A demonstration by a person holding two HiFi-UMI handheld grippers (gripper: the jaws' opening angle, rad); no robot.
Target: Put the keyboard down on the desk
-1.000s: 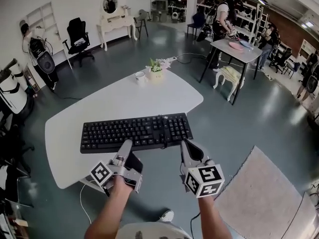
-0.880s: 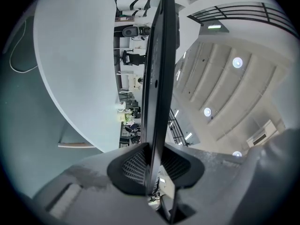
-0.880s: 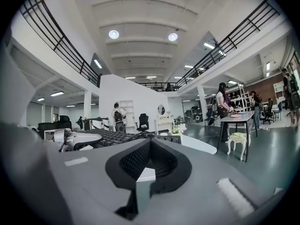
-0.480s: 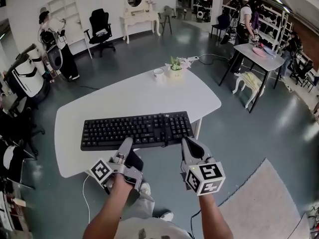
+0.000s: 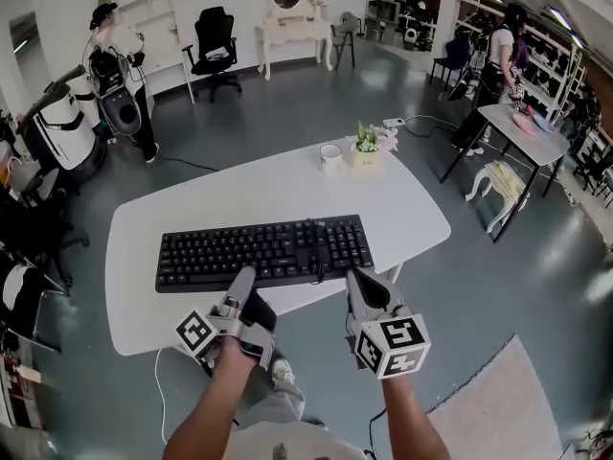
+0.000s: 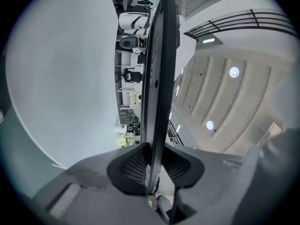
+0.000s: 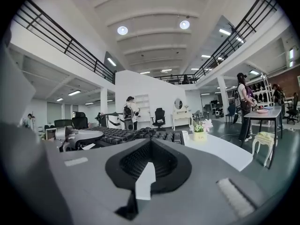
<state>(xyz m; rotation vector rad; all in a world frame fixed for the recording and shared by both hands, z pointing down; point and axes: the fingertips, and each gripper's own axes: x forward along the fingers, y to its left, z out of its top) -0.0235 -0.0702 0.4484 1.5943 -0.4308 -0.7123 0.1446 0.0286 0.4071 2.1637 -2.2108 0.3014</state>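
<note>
My left gripper (image 5: 243,279) clamps the black keyboard's (image 5: 263,252) near edge over the desk (image 5: 402,209); my right gripper (image 5: 356,277) is closed, empty, at that edge; key legends unreadable.

head view: high, steeply down, over the white rounded-top desk (image 5: 402,209), mid distance. left gripper view: rolled sideways, right up against the black full-size keyboard (image 6: 157,78) edge-on, ceiling (image 6: 225,102) at right. right gripper view: level, low, skimming over keys toward the small yellow flower pot (image 7: 200,136). all share keyboard and desk.
</note>
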